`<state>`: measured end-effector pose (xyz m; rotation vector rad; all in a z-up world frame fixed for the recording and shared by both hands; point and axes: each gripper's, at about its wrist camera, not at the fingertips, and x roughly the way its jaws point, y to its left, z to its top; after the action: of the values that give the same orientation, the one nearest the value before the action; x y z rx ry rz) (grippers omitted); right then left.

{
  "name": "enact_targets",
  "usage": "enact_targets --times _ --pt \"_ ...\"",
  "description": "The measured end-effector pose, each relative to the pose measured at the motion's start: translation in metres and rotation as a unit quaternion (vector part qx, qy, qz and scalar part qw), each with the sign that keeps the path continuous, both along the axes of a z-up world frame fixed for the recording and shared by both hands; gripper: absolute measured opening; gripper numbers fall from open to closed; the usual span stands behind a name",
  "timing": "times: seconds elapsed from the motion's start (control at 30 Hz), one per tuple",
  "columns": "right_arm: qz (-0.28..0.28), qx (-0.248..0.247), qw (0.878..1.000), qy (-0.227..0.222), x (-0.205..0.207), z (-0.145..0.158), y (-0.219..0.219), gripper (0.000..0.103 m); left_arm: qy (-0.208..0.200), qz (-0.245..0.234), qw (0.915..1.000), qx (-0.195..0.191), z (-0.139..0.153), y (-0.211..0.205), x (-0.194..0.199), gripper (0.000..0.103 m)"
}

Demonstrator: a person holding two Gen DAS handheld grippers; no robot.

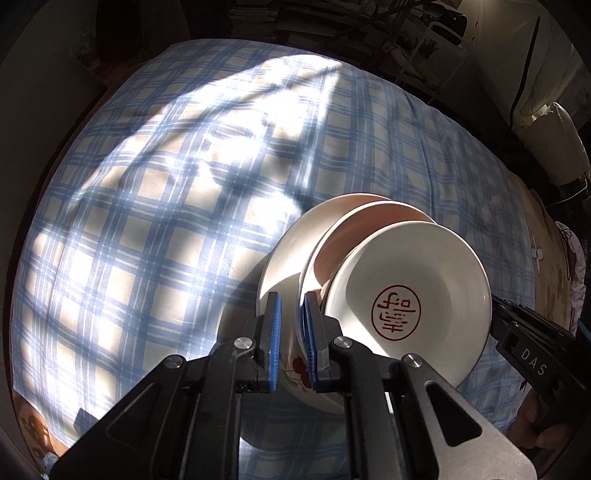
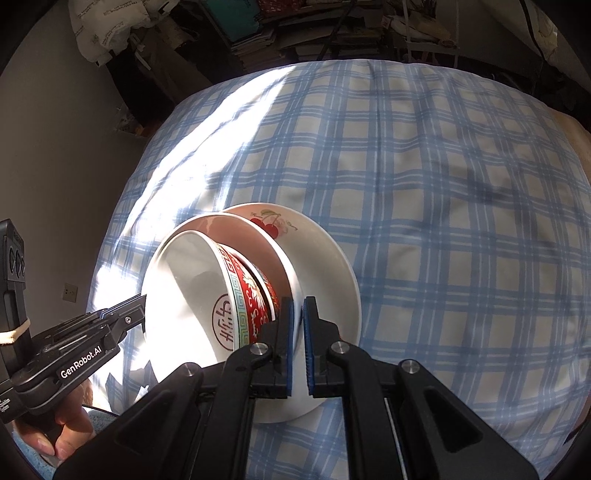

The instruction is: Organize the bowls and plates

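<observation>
A stack of dishes is held tilted above a blue plaid cloth (image 1: 155, 206). It has a large white plate with cherries (image 2: 325, 273), a pinkish plate (image 1: 354, 236) and a white bowl with a red seal mark inside (image 1: 413, 291), red patterned outside (image 2: 251, 306). My left gripper (image 1: 292, 339) is shut on the rim of the cherry plate (image 1: 288, 362). My right gripper (image 2: 298, 339) is shut on the opposite rim of the same plate. Each gripper shows in the other's view, the right (image 1: 517, 332) and the left (image 2: 110, 321).
The plaid cloth (image 2: 443, 184) covers a bed-like surface. Dark clutter and shelves (image 2: 295, 29) stand behind it. A grey wall (image 2: 55, 147) with a socket is on the left. A white bag (image 1: 554, 140) sits at the far right.
</observation>
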<state>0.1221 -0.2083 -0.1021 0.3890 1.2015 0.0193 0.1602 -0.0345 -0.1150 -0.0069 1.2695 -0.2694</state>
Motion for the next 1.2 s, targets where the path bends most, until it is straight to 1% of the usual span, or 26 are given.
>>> enact_targets --times 0.13,0.33,0.37,0.4,0.43,0.47,0.5,0.53,0.57,0.6,0.63,0.67,0.7,0.73,0.8,0.83,0.9,0.93,1.07,1.2 --pt "0.007 -0.019 1.000 -0.018 -0.002 0.012 0.002 0.009 -0.027 -0.011 0.9993 0.023 0.010 -0.003 -0.007 0.015" --pt "0.013 -0.019 0.999 -0.040 -0.013 0.033 0.000 0.011 -0.068 -0.007 0.9963 0.051 0.034 0.003 -0.022 0.020" --pt "0.013 -0.023 0.999 -0.047 -0.016 0.037 -0.001 0.015 -0.077 -0.008 0.9954 0.057 0.038 0.004 -0.025 0.021" --pt "0.013 -0.026 0.998 -0.055 -0.020 0.043 -0.001 0.024 -0.085 -0.010 0.9944 0.062 0.043 0.005 -0.028 0.025" --pt "0.012 -0.028 0.997 -0.066 -0.024 0.049 -0.002 0.029 -0.096 -0.014 0.9932 0.065 0.048 0.006 -0.033 0.030" --pt "0.011 -0.031 0.997 -0.076 -0.029 0.055 -0.002 0.040 -0.107 -0.019 0.9916 0.070 0.053 0.007 -0.038 0.034" --pt "0.010 -0.033 0.996 -0.087 -0.033 0.062 -0.003 0.046 -0.120 -0.024 0.9896 0.075 0.059 0.008 -0.043 0.042" --pt "0.011 -0.035 0.994 -0.098 -0.038 0.068 -0.003 0.048 -0.134 -0.026 0.9874 0.080 0.066 0.009 -0.049 0.049" --pt "0.011 -0.040 0.993 -0.108 -0.042 0.074 -0.003 0.054 -0.149 -0.026 0.9849 0.084 0.072 0.010 -0.055 0.051" --pt "0.011 -0.044 0.992 -0.119 -0.047 0.080 -0.002 0.062 -0.164 -0.025 0.9820 0.090 0.080 0.011 -0.061 0.055" --pt "0.010 -0.048 0.990 -0.130 -0.051 0.087 -0.002 0.066 -0.179 -0.023 0.9789 0.096 0.087 0.012 -0.067 0.063" --pt "0.008 -0.053 0.988 -0.143 -0.057 0.094 -0.002 0.071 -0.194 -0.023 0.9758 0.099 0.094 0.013 -0.074 0.069" --pt "0.007 -0.058 0.986 -0.156 -0.062 0.101 -0.001 0.076 -0.210 -0.022 0.9725 0.099 0.101 0.014 -0.080 0.079" --pt "0.009 -0.064 0.984 -0.169 -0.067 0.107 0.000 0.079 -0.225 -0.020 0.9691 0.099 0.109 0.016 -0.087 0.084" --pt "0.016 -0.073 0.978 -0.196 -0.078 0.119 0.004 0.089 -0.250 -0.015 0.9627 0.102 0.122 0.019 -0.099 0.089" --pt "0.018 -0.079 0.975 -0.207 -0.083 0.125 0.005 0.091 -0.260 -0.014 0.9599 0.105 0.128 0.021 -0.104 0.091" --pt "0.019 -0.087 0.970 -0.224 -0.093 0.135 0.008 0.100 -0.279 -0.011 0.9538 0.112 0.138 0.025 -0.115 0.092" --pt "0.019 -0.088 0.968 -0.233 -0.098 0.139 0.009 0.103 -0.290 -0.008 0.9501 0.115 0.143 0.028 -0.121 0.093" --pt "0.004 -0.110 0.957 -0.268 -0.119 0.156 0.010 0.103 -0.334 0.001 0.9332 0.132 0.158 0.037 -0.145 0.097" --pt "0.007 -0.123 0.949 -0.289 -0.139 0.163 0.011 0.103 -0.372 0.010 0.9178 0.139 0.164 0.042 -0.164 0.098"
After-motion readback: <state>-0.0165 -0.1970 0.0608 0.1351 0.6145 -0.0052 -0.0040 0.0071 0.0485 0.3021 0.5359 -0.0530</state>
